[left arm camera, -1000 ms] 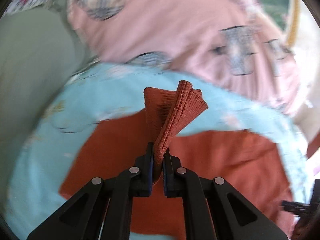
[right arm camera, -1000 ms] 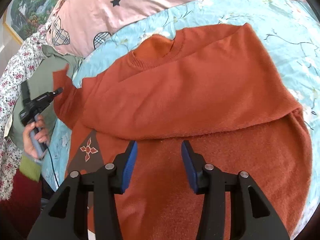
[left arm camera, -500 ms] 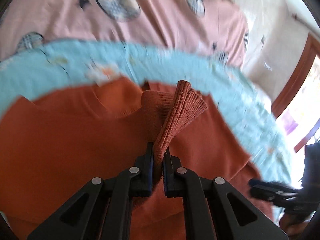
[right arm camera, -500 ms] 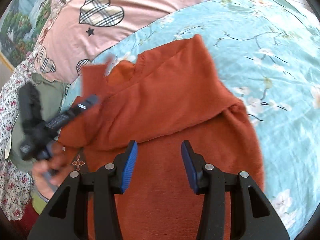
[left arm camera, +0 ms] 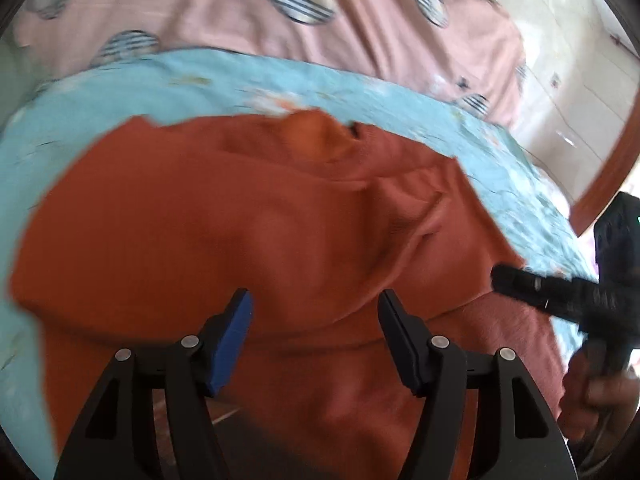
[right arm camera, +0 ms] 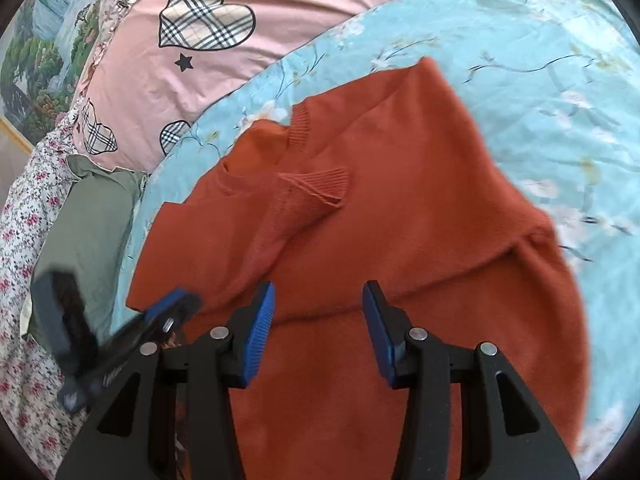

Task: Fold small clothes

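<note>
An orange knit sweater (right arm camera: 400, 208) lies on the light blue floral bedsheet (right arm camera: 560, 92). Its left sleeve is folded across the chest, and the ribbed cuff (right arm camera: 320, 182) rests just below the neckline. The sweater also shows in the left wrist view (left arm camera: 240, 220). My left gripper (left arm camera: 314, 340) is open and empty, hovering over the sweater's lower part; it also appears in the right wrist view (right arm camera: 160, 320). My right gripper (right arm camera: 318, 336) is open and empty above the lower hem area, and it shows blurred in the left wrist view (left arm camera: 560, 292).
A pink quilt with plaid hearts (right arm camera: 208, 40) lies behind the sweater. A green garment (right arm camera: 88, 232) and floral fabric (right arm camera: 24, 240) lie at the left. A wall and wooden door frame (left arm camera: 608, 152) stand at the right.
My left gripper carried the sleeve cuff across the sweater, opened and let it go; the cuff now lies on the chest. The right gripper stayed open over the hem.
</note>
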### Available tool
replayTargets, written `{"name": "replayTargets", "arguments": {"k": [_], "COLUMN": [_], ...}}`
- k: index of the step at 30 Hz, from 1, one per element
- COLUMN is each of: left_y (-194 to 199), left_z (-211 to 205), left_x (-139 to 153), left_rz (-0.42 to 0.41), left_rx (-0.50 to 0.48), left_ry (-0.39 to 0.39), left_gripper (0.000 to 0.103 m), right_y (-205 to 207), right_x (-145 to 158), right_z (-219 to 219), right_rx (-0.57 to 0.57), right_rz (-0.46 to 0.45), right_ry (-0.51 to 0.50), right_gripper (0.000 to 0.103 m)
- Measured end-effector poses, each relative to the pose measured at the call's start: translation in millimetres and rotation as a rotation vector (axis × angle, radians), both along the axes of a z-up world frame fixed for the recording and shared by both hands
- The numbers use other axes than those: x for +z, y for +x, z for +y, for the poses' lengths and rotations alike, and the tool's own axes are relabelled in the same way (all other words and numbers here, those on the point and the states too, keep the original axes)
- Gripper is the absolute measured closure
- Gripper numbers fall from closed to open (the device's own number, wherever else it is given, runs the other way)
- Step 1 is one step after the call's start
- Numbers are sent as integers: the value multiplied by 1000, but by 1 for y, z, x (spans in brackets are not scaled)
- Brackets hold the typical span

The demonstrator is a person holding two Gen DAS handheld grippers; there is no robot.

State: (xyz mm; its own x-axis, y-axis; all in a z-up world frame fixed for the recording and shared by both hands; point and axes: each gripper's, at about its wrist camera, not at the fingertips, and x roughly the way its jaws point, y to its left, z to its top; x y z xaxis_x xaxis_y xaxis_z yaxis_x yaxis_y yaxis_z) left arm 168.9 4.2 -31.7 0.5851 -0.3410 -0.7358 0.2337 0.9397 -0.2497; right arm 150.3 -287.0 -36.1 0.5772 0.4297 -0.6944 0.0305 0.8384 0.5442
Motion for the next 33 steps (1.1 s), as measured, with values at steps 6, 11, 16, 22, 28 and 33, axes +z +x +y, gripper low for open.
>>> {"name": "replayTargets", "arguments": {"k": [6,11,16,22,28,33], "left_y": [-23,-23,0,19,18,12], "left_z": [93,151,138,121,134,170], "left_x": [-3,-22,-28,-33,-33,-33], "left_rz": [-2,77,88,85,90,98], "left_rx": [308,450,418,408,466,554], "left_ry": [105,87,119,184,137,-64], "left_gripper": [38,38,38,38,38,39], "right_y": [34,72,92,49,45,43], "right_x": [-8,-25,-30,43,0,-16], "right_z": [28,38,38,12,-25,-23], "right_rx": [9,-15,-32,-79,-125,-116], "right_rz": [13,77,71,-262,-93,-43], "right_ry": [40,84,71,-9,-30,-27], "right_gripper": [56,55,94,95,95,95]}}
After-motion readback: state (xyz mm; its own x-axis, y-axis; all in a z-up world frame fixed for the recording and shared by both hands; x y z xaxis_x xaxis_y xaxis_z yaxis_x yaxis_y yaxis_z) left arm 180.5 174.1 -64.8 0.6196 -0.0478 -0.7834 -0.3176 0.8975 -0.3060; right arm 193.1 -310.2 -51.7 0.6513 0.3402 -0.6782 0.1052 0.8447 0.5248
